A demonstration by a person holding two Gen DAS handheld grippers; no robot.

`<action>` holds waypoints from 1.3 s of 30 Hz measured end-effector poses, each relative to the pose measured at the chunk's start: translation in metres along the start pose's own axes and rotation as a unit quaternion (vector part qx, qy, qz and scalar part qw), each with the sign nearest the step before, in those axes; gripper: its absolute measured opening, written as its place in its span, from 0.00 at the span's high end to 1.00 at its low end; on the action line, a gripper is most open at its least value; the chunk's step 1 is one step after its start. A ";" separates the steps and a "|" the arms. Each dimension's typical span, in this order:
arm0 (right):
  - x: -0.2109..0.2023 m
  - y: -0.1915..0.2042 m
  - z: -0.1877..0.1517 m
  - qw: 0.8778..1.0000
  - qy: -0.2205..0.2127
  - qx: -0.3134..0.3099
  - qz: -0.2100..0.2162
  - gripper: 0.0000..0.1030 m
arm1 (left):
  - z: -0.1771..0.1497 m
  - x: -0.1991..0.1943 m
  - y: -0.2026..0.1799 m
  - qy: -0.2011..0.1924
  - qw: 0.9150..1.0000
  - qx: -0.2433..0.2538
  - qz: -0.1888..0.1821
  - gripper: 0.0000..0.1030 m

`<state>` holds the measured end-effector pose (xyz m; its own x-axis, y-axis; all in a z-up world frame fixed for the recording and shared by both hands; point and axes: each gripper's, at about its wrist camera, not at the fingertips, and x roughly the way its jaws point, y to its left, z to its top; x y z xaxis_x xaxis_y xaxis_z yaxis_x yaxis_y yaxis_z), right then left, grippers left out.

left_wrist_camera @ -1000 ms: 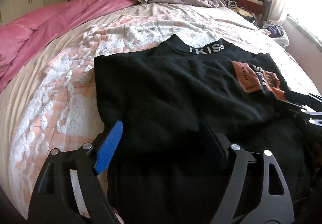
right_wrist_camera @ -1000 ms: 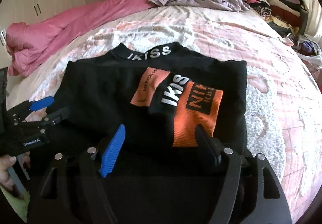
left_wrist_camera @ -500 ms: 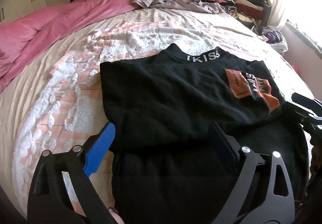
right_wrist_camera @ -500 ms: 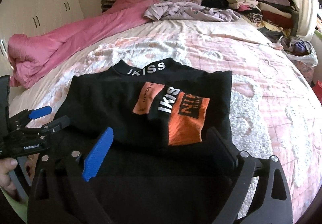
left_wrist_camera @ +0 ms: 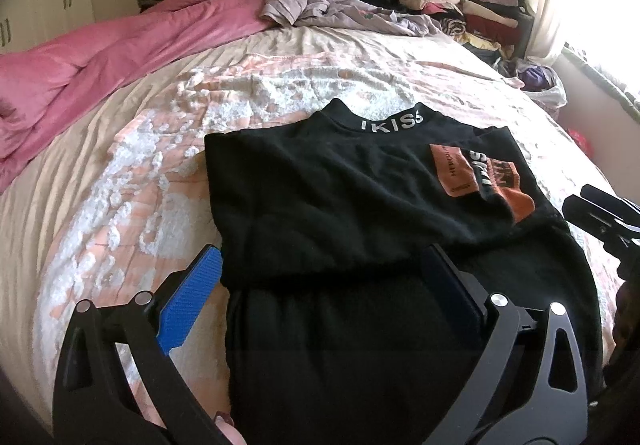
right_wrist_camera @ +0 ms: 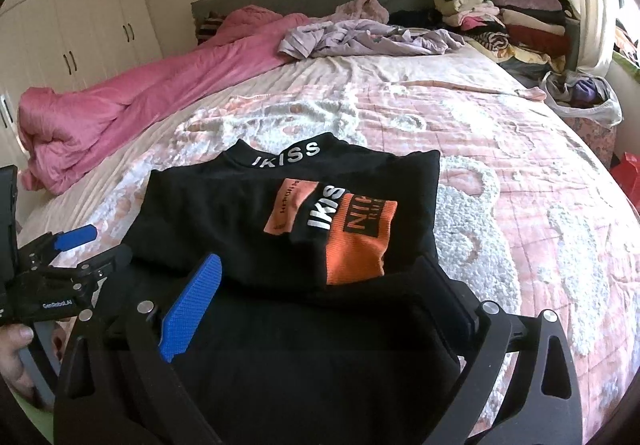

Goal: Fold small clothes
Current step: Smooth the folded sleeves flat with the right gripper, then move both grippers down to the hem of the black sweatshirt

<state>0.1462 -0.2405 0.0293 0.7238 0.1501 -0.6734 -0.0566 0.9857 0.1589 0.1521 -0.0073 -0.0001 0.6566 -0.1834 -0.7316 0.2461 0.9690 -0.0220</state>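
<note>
Now, both grippers hang over the near edge of the bed [right_wrist_camera: 520,173], just released. Left gripper [left_wrist_camera: 320,285]: jaws wide apart, having just been opening, nothing pinched; black cloth lies under the gap, not pressed by the pads. Right gripper [right_wrist_camera: 328,297]: the same, jaws spread, just been opening, empty.

The black top [left_wrist_camera: 340,185] lies flat on the bedspread, collar reading IKISS pointing to the headboard. Its upper part is a neat rectangle, with an orange-printed sleeve [right_wrist_camera: 352,233] folded in across the right side. The lower body [left_wrist_camera: 360,345] runs on toward the near edge, not yet doubled over.

Step, as I judge it: a fold just laid down and let go. Next move likely calls for taking the hem with both grippers, one near each corner, and carrying it up toward the collar, evenly, so the sleeve stays put.

Pink duvet [right_wrist_camera: 140,97] lies at the left side, folded stack [right_wrist_camera: 500,13] by the headboard.
</note>
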 end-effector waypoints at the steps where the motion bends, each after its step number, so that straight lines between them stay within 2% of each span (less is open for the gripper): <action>1: -0.002 0.000 0.000 1.000 -0.001 0.000 0.000 0.06 | -0.001 -0.003 0.000 -0.001 1.000 -0.001 0.000 0.09; 20: -0.060 0.003 -0.027 1.000 -0.017 0.013 0.009 0.05 | -0.033 -0.046 0.009 -0.007 1.000 0.013 0.004 0.09; 31: -0.080 0.001 -0.052 1.000 -0.002 0.016 -0.004 0.05 | -0.052 -0.068 0.026 -0.007 1.000 0.006 0.007 0.09; 39: -0.083 -0.002 -0.073 1.000 0.021 0.013 -0.013 0.05 | -0.079 -0.077 0.053 0.016 1.000 -0.004 0.018 0.09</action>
<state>0.0360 -0.2497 0.0323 0.6954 0.1280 -0.7072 -0.0201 0.9871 0.1589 0.0586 0.0708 0.0011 0.6417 -0.1435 -0.7534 0.2176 0.9760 -0.0006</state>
